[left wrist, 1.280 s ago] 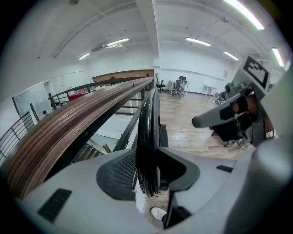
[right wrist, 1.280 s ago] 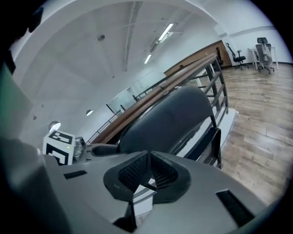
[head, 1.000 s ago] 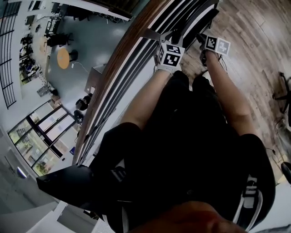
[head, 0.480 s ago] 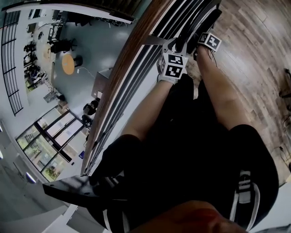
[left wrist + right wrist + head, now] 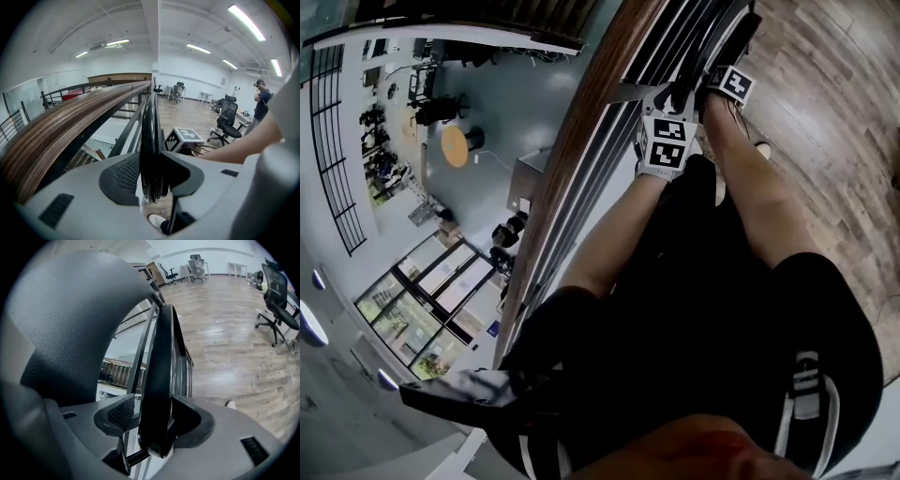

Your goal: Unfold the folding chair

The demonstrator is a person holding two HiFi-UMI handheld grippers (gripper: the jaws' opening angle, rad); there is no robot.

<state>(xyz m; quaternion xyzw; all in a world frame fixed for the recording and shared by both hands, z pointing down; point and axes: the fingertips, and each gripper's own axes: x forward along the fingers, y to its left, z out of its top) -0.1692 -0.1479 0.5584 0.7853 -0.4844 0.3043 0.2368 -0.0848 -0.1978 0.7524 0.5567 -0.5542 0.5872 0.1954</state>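
The left gripper [image 5: 152,180] clamps its jaws on the thin black folded chair [image 5: 150,136]; the right gripper [image 5: 157,423] straddles it, jaws apart.

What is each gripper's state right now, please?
Left tongs: closed on the folding chair's black edge.
Right tongs: open around the folding chair's frame, apparently not yet clamping.

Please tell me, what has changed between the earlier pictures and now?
The right claw has moved in toward the folding chair, closer to the left claw; its jaws now stand apart around the chair's black edge, not clearly pressing it. The left claw stays shut on the chair, which is still folded beside the railing.
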